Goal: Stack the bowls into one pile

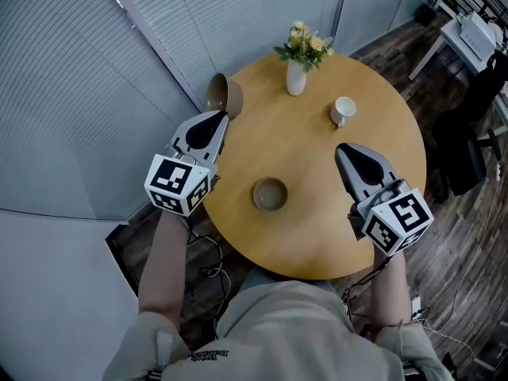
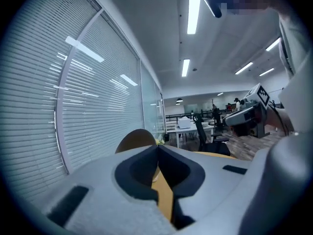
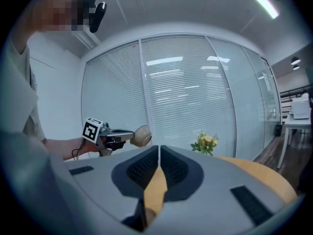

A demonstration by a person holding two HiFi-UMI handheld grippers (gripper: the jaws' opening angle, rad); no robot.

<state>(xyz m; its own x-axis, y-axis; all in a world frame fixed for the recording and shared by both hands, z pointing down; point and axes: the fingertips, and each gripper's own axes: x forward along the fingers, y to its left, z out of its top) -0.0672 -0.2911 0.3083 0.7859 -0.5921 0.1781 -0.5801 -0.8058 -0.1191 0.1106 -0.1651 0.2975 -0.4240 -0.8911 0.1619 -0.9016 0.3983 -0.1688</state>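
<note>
In the head view, the left gripper has its jaws clamped on the rim of a tan-brown ceramic bowl. It holds this bowl tipped on its side in the air over the far left edge of the round wooden surface. A second brown bowl sits upright on the near middle of that surface, well apart from the held one. The right gripper hovers over the right side with its jaws together and nothing in them. A white mug and a white vase of yellow flowers stand at the far side.

In the left gripper view, the jaws of the left gripper meet at their tips, and the tan-brown ceramic bowl curves up just behind them.

In the right gripper view, the right gripper shows pads pressed together and empty, with the tan-brown ceramic bowl carried at the far left.

The step in hand looks like the carry. The next move calls for bringing the held bowl over the second one, levelling it, lowering it inside and only then releasing the rim.
</note>
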